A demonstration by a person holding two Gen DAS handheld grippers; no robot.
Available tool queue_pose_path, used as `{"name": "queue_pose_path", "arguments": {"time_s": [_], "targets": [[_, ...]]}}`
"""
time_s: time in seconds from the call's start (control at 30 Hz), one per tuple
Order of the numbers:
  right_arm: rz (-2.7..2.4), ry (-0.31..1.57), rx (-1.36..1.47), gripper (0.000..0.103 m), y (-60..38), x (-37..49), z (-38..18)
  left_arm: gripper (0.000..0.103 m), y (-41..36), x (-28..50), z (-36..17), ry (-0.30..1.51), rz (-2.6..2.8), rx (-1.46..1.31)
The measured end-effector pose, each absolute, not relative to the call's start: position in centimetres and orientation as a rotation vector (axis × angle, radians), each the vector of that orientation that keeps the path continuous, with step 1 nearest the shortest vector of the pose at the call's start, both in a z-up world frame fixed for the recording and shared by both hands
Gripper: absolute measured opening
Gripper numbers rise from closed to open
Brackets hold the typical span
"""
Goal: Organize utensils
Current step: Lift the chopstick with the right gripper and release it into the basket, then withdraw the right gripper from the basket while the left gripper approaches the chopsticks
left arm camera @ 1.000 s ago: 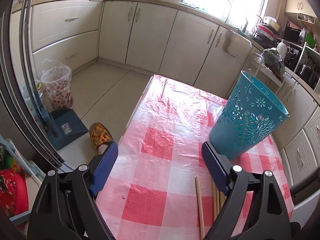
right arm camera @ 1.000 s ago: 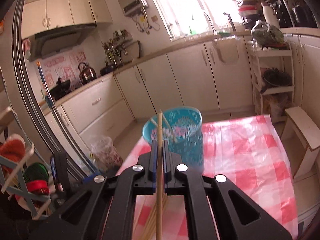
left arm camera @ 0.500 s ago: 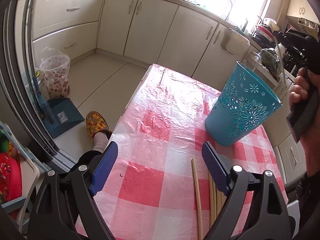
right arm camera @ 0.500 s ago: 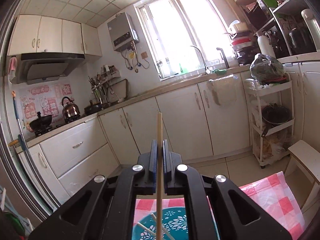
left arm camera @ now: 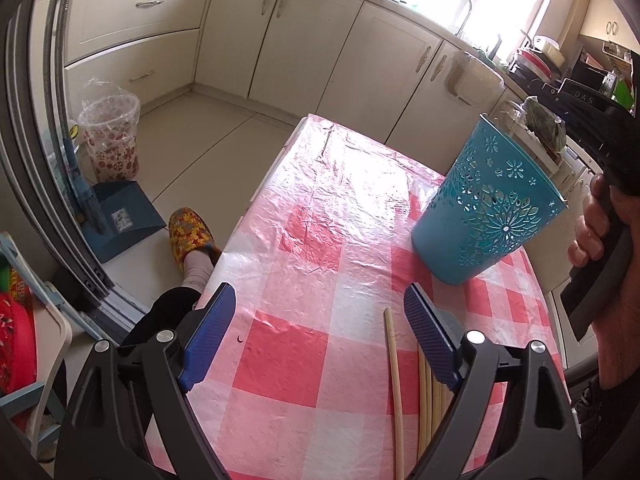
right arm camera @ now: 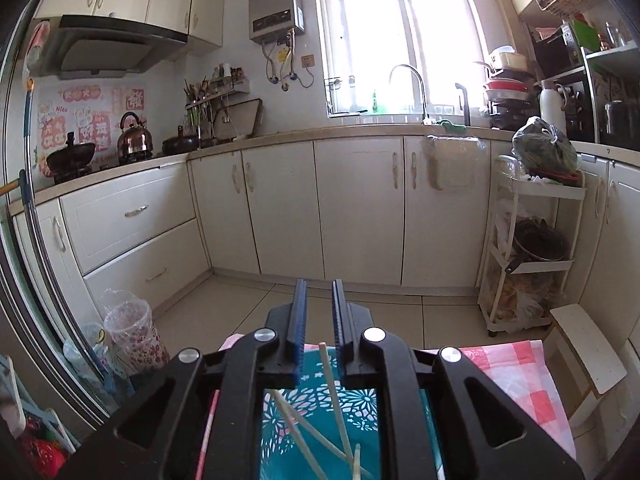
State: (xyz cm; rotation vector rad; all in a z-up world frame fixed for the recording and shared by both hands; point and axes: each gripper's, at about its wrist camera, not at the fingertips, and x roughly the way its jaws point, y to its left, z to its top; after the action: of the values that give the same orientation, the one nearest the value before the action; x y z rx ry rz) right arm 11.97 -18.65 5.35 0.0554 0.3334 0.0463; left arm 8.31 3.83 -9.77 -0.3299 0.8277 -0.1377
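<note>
A teal perforated holder [left arm camera: 486,208] stands on the red-checked tablecloth [left arm camera: 320,248]. In the right wrist view I look down into the holder [right arm camera: 320,412] and see several chopsticks [right arm camera: 334,396] lying inside it. My right gripper [right arm camera: 319,308] is above the holder with its jaws a little apart and nothing between them. My left gripper [left arm camera: 320,320] is wide open and empty, low over the near part of the table. Several wooden chopsticks [left arm camera: 424,396] lie on the cloth beside its right finger [left arm camera: 426,336].
The hand holding the right gripper [left arm camera: 604,232] is at the right of the holder. On the floor to the left are a lined bin [left arm camera: 112,140], a blue dustpan [left arm camera: 120,216] and my slippered foot [left arm camera: 190,236]. Cabinets [right arm camera: 320,208] and a white rack [right arm camera: 528,256] lie beyond.
My right gripper rose above the holder, opened slightly and let go of the chopstick, which now lies in the holder. My left gripper stayed open and tilted down a little.
</note>
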Motion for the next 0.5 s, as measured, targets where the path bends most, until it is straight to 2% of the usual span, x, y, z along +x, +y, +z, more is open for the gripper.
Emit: {"name": "queue_pose_path", "arguments": {"time_s": [0.2, 0.37, 0.43, 0.5], "targets": [[-0.014, 0.434, -0.004, 0.021, -18.0, 9.8, 5.4, 0.083, 3.2, 7.7, -9.5, 0.84, -0.148, -0.307], [-0.062, 0.485, -0.015, 0.039, -18.2, 7.1, 5.4, 0.084, 2.5, 7.0, -9.4, 0.857, -0.165, -0.287], [-0.072, 0.502, -0.015, 0.045, -18.2, 5.9, 5.4, 0.084, 2.1, 6.8, -9.5, 0.868, -0.171, -0.276], [-0.072, 0.521, -0.007, 0.046, -18.3, 4.8, 5.2, 0.084, 1.8, 6.5, -9.5, 0.875, -0.177, -0.264]]}}
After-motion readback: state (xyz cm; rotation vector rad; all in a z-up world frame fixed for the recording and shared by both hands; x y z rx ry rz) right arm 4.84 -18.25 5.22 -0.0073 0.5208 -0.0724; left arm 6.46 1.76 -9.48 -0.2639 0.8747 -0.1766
